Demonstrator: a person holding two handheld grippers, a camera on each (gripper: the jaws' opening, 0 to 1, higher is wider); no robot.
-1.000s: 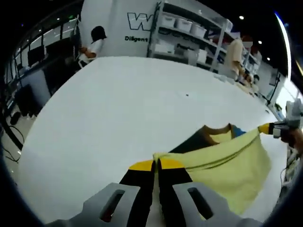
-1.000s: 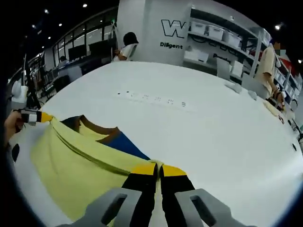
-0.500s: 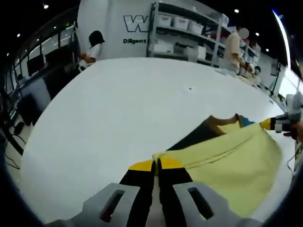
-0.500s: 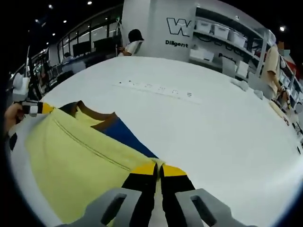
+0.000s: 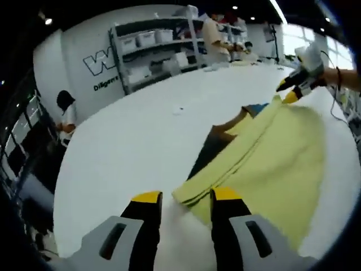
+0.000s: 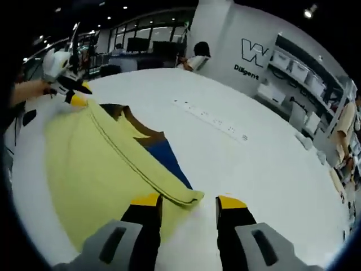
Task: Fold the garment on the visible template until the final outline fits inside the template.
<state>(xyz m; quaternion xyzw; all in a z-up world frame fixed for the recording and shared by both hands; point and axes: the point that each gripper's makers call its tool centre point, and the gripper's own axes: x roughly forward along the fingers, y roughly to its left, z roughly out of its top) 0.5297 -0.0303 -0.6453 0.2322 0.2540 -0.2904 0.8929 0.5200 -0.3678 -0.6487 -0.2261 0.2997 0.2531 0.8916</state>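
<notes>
A yellow garment [image 5: 271, 152] lies folded over on the white table [image 5: 130, 135], with a blue panel [image 6: 163, 155] and a dark part [image 5: 208, 149] peeking out from under its stitched hem. In the left gripper view my left gripper [image 5: 186, 197] is open, and the hem's near corner lies loose between its jaws. My right gripper [image 6: 189, 201] is open too, with the opposite hem corner resting just ahead of its yellow tips. Each gripper also shows in the other's view, hand-held at the far corner of the cloth: the right gripper [image 5: 290, 91] and the left gripper [image 6: 70, 93].
A row of small marks [image 6: 214, 119] crosses the table beyond the garment [image 6: 84, 164]. Shelves with white bins [image 5: 152, 45] and a logo wall stand behind the table. One person [image 5: 65, 113] sits at its far edge and another stands by the shelves.
Both grippers have opened and let go of the hem corners, which now rest on the table. Both cameras have swung and tilted, so the scene has shifted.
</notes>
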